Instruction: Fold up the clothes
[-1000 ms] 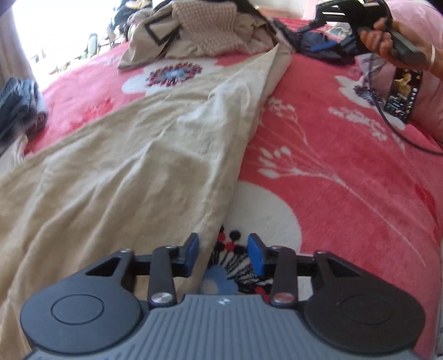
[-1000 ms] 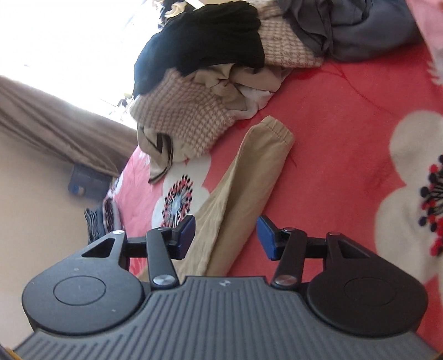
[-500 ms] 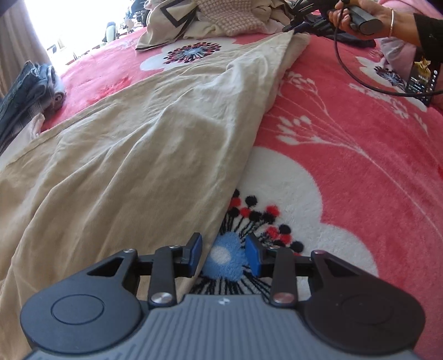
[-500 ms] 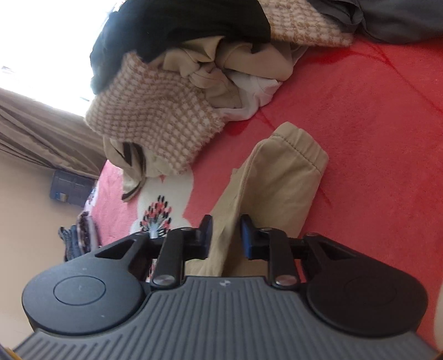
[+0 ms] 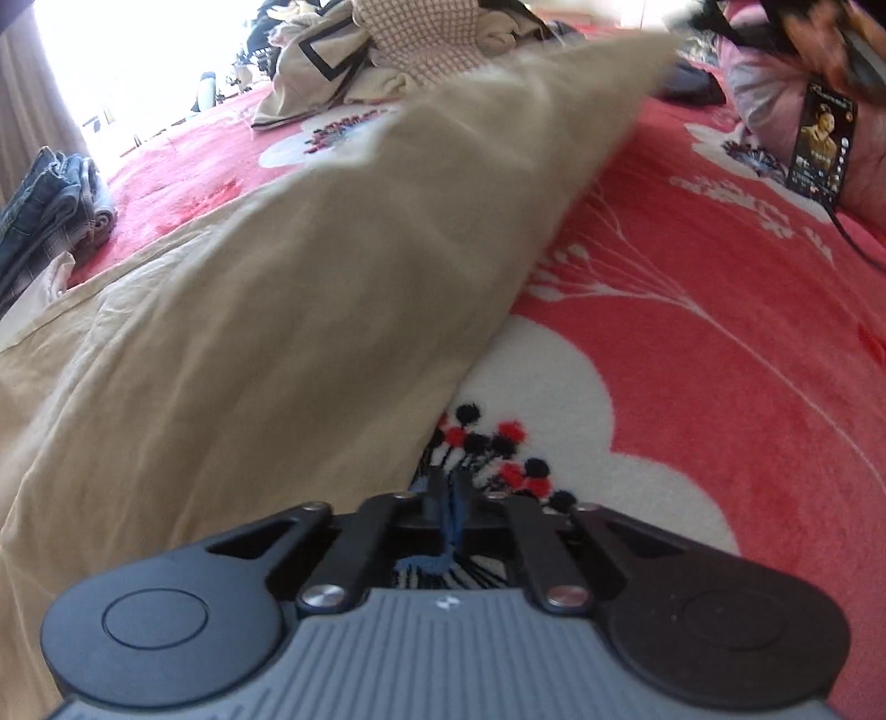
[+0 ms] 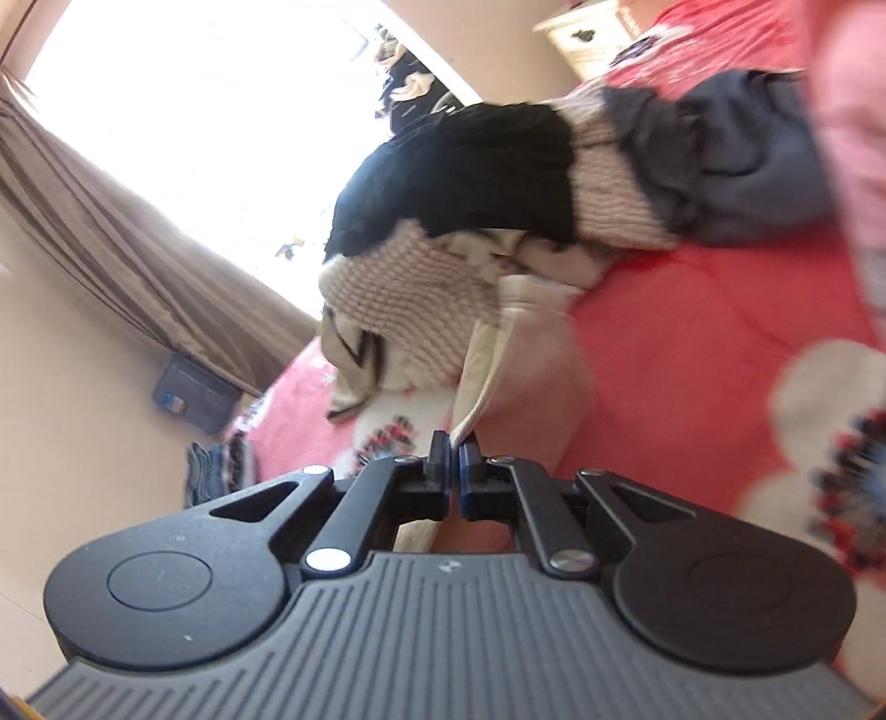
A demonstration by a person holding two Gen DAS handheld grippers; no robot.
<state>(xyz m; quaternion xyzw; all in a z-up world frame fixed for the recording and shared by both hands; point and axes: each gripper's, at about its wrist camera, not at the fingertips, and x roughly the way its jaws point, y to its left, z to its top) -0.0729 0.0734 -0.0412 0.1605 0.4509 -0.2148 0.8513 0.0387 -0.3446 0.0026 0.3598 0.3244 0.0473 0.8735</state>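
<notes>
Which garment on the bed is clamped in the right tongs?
The tan trousers: the right tongs are shut on the cuffed leg end. The black top, knit sweater and grey garment lie untouched in the pile.

Trousers [image 5: 288,310] lie on blanket [image 5: 692,343], running ahead and left of left gripper [image 5: 449,501]; far end raised. Clothes pile [image 5: 387,50] beyond them, far ahead. Folded jeans [image 5: 44,205] far left. Card [image 5: 822,141] far right. Trouser hem [image 6: 487,387] directly ahead of right gripper [image 6: 455,459], pile [image 6: 470,210] behind it
</notes>
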